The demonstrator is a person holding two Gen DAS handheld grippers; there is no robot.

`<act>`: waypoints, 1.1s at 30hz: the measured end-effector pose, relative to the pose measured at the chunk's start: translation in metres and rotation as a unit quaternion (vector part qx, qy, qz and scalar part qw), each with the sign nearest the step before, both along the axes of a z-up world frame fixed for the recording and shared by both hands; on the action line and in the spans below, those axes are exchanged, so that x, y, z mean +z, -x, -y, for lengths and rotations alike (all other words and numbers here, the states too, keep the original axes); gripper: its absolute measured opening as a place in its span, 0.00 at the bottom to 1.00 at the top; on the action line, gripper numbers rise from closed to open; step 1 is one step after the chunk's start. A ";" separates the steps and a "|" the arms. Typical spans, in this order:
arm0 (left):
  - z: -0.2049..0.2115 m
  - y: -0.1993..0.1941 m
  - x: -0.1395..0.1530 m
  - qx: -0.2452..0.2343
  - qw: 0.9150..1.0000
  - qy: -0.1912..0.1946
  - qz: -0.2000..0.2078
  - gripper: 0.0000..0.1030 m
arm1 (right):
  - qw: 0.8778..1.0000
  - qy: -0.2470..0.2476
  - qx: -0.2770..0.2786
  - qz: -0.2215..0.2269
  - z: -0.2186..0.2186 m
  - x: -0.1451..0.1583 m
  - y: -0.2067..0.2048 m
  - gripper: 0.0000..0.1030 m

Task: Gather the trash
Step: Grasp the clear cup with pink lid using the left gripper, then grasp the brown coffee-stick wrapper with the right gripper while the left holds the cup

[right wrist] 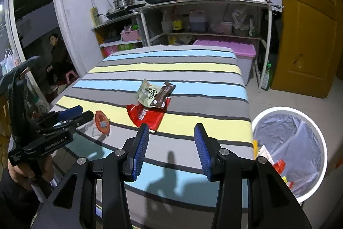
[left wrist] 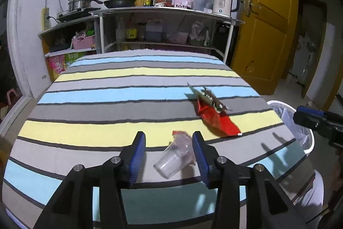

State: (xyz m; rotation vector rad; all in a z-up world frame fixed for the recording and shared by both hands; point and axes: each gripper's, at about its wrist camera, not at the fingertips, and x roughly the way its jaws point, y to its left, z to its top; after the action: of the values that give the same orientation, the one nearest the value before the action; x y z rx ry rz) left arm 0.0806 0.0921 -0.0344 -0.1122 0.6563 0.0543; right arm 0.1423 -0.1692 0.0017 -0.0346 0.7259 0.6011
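Clear cup [left wrist: 174, 157] with a red lid lies tipped on the table [left wrist: 107, 121], bottom centre, between the left gripper's [left wrist: 169, 156] spread fingers. Right gripper [right wrist: 170, 149] hovers spread, empty, lower centre.

We see a cup [left wrist: 174, 157] lying on its side on the tabletop [left wrist: 107, 100], between the fingers of the left hand-held gripper [left wrist: 169, 153]. Farther back and to the right lie three wrappers [right wrist: 152, 104], overlapping. The bin [right wrist: 289, 149] stands on the floor off the tabletop's right edge, trash inside. Shelves [right wrist: 193, 20] stand behind the tabletop.
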 end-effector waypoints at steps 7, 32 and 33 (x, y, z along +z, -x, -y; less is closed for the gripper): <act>0.004 -0.006 -0.012 -0.029 0.999 0.005 -0.012 0.55 | 1.000 0.004 0.010 -0.008 -0.013 -0.006 -0.007 0.44; 0.011 -0.021 -0.019 -0.031 0.999 0.022 -0.023 0.43 | 0.998 -0.006 0.015 -0.065 -0.068 -0.040 -0.087 0.42; 0.009 -0.021 -0.018 -0.029 0.999 0.021 -0.021 0.43 | 0.998 -0.004 0.017 -0.065 -0.070 -0.041 -0.090 0.41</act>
State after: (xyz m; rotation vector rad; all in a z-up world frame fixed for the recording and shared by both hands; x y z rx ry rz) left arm 0.1016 0.0830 -0.0520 -0.1334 0.7017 -0.0124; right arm 0.2322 -0.0995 -0.0392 0.0003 0.8513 0.6422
